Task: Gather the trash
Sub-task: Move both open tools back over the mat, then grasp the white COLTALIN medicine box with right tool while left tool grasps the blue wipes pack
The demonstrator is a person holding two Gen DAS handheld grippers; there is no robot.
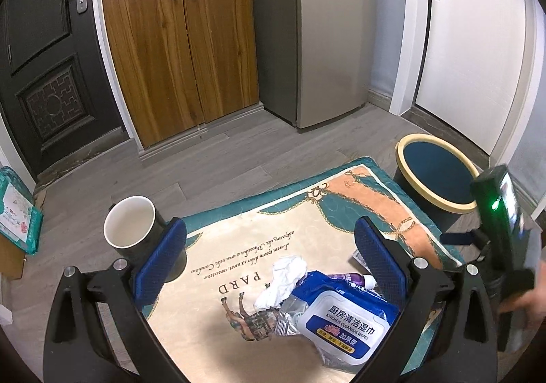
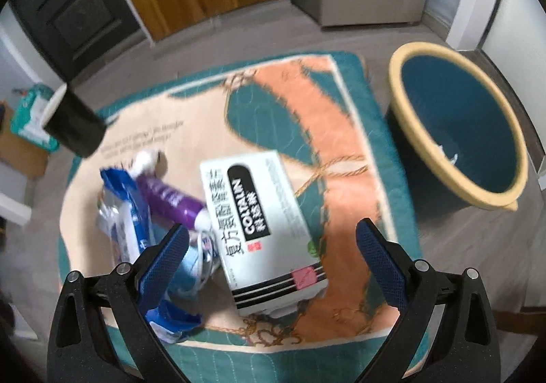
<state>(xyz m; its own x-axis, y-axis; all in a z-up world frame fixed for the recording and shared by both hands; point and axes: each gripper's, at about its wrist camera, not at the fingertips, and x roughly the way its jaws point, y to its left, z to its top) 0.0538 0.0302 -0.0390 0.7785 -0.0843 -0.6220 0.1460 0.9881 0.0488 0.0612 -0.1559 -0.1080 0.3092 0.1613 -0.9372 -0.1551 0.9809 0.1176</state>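
Note:
Trash lies on a patterned rug [image 1: 239, 239]: a blue wet-wipes pack [image 1: 344, 318], a crumpled white tissue [image 1: 283, 280], a purple tube [image 2: 170, 202] and a white medicine box [image 2: 262, 229]. A black paper cup [image 1: 133, 229] stands at the rug's left edge. The blue bin with a cream rim [image 2: 457, 123] sits past the rug's right corner. My left gripper [image 1: 269, 267] is open above the tissue and wipes pack. My right gripper [image 2: 273, 260] is open over the medicine box. The right view is blurred.
A wooden cabinet [image 1: 177, 41], a grey fridge [image 1: 327, 34] and a dark door [image 1: 47, 55] stand behind on grey floor. A green package [image 1: 18, 212] rests on a cardboard box at the left. A hand holds the other gripper's body [image 1: 501, 232] at the right.

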